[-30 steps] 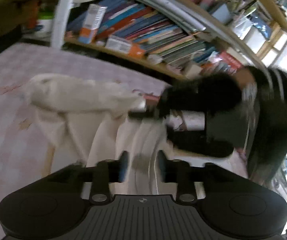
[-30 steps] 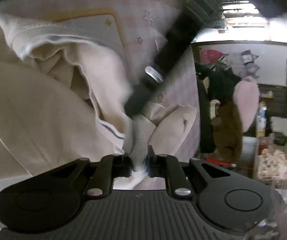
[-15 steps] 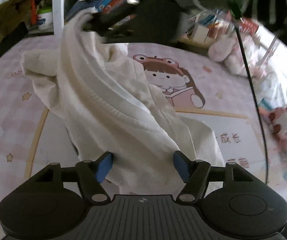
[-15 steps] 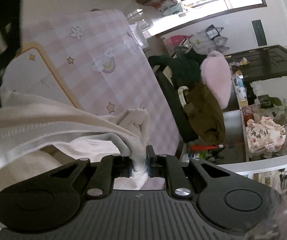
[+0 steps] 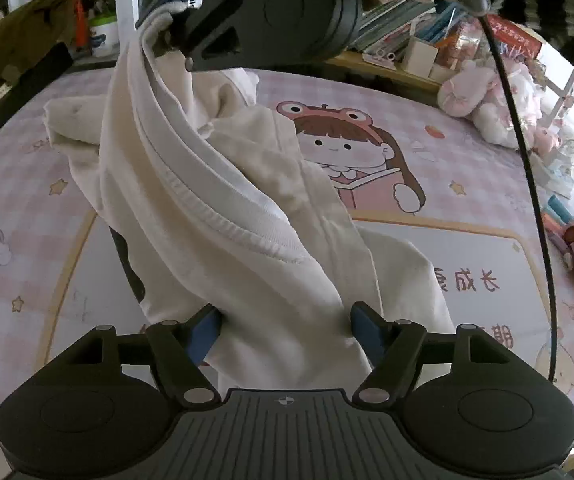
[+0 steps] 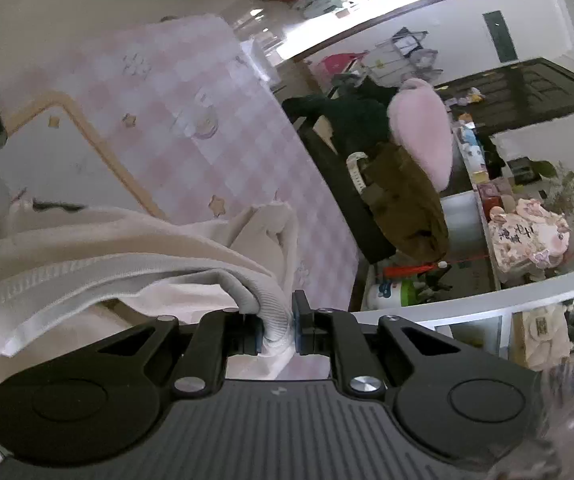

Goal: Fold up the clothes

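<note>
Garment: I see a cream sweatshirt (image 5: pixel 223 208) with a ribbed hem band, bunched and twisted rather than flat. One end is lifted high; the rest drapes down onto the mat (image 5: pixel 427 216).
Where it lies: the lower folds rest on the pink checked mat with its cartoon girl print, and a loose part trails off toward the far left edge in my left view.
Hem: the ribbed band runs as a long diagonal ridge from the raised end down toward my left claw (image 5: pixel 287 332).
Left claw: its blue-padded fingers (image 5: pixel 203 332) stand wide apart. The cloth hangs down between them and brushes the left pad, and I am not gripping anything with it.
Right claw: in the left view, my right claw (image 5: pixel 175 16) is up at the top, pinching the raised end of the sweatshirt. From its own camera, the right claw (image 6: pixel 279 326) has its jaws pressed tight on a rolled bit of the ribbed band (image 6: pixel 275 320), with the sweatshirt (image 6: pixel 99 256) stretching away to the left.
Surroundings: a bookshelf (image 5: pixel 391 16) and plush toys (image 5: pixel 487 96) sit beyond the mat; a dark chair with clothes over it (image 6: pixel 391 184) stands beside the mat (image 6: pixel 191 92) in the right view.
</note>
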A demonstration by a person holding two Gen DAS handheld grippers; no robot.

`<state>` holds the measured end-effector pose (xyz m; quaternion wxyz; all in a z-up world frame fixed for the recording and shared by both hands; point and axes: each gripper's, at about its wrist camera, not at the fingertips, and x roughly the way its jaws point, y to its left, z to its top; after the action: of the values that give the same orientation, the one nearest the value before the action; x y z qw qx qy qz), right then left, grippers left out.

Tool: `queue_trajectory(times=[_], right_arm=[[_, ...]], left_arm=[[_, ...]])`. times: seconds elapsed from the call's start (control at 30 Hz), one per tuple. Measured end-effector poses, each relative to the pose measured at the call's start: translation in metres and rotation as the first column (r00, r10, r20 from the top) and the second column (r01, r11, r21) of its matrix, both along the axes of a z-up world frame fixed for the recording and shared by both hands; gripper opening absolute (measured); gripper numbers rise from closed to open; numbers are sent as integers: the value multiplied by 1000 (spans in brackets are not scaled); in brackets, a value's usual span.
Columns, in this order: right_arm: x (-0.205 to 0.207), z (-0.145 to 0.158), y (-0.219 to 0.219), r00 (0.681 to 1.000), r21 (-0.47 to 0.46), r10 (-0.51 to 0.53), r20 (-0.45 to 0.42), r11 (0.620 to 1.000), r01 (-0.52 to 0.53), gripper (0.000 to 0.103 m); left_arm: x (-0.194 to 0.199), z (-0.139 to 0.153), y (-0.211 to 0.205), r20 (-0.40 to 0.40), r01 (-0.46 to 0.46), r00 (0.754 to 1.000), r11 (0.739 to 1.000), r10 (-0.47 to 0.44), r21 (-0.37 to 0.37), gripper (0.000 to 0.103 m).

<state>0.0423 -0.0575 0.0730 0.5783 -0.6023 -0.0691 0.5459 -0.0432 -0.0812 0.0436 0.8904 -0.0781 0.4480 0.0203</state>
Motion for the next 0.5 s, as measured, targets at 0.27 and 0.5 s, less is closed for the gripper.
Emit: queue_trajectory(times=[0.27,0.5], right_arm=[[24,19,-29,986,85,-148,-73,985,154,11],[25,39,-87,943,207,-292,-157,924,321,10]], left_arm=[[-34,2,52,55,-89,994,989,96,-116,5],[-77,72,110,279,-194,938,979,204,-63,4]])
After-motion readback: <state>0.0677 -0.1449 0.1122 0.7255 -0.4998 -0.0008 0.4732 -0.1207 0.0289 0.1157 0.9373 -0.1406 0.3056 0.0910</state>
